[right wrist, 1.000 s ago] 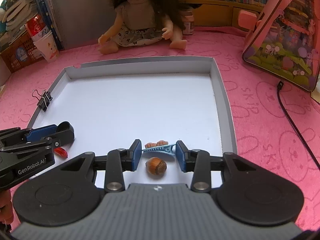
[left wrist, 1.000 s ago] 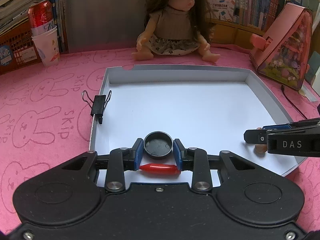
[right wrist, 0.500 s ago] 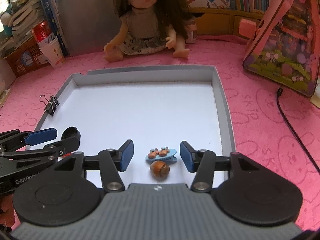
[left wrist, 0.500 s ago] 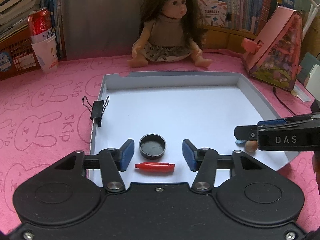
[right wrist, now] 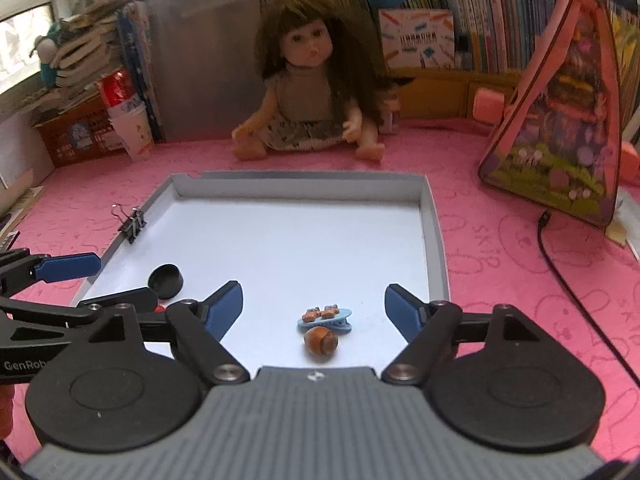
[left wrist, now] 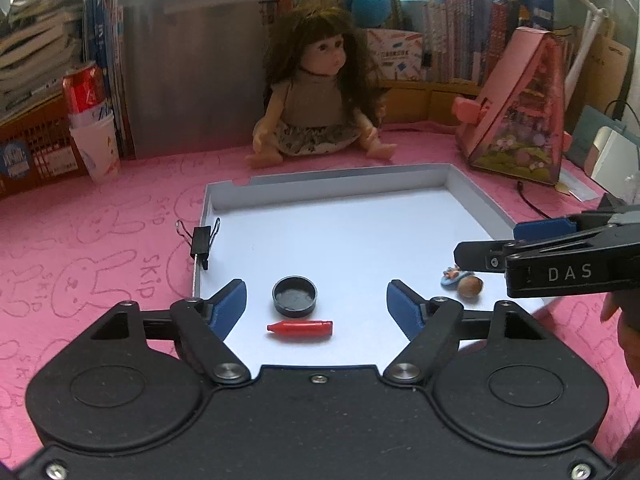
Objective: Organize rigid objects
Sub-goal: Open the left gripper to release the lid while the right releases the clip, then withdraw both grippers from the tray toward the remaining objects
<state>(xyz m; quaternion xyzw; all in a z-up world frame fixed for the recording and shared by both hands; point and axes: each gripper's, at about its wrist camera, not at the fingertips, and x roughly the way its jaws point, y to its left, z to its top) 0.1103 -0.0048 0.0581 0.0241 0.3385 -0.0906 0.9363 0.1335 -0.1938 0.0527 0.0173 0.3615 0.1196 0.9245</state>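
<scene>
both sets of jaws opening, nothing between the pads: left gripper above black cap and red pen cap, right gripper above hair clip and hazelnut — all inside white tray. risk: round hazelnut rolling if nudged — or clipped by a fingertip.

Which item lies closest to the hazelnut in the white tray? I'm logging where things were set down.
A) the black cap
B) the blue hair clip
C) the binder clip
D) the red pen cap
B: the blue hair clip lies right beside the hazelnut in the white tray; the other items lie toward the tray's opposite side.
</scene>
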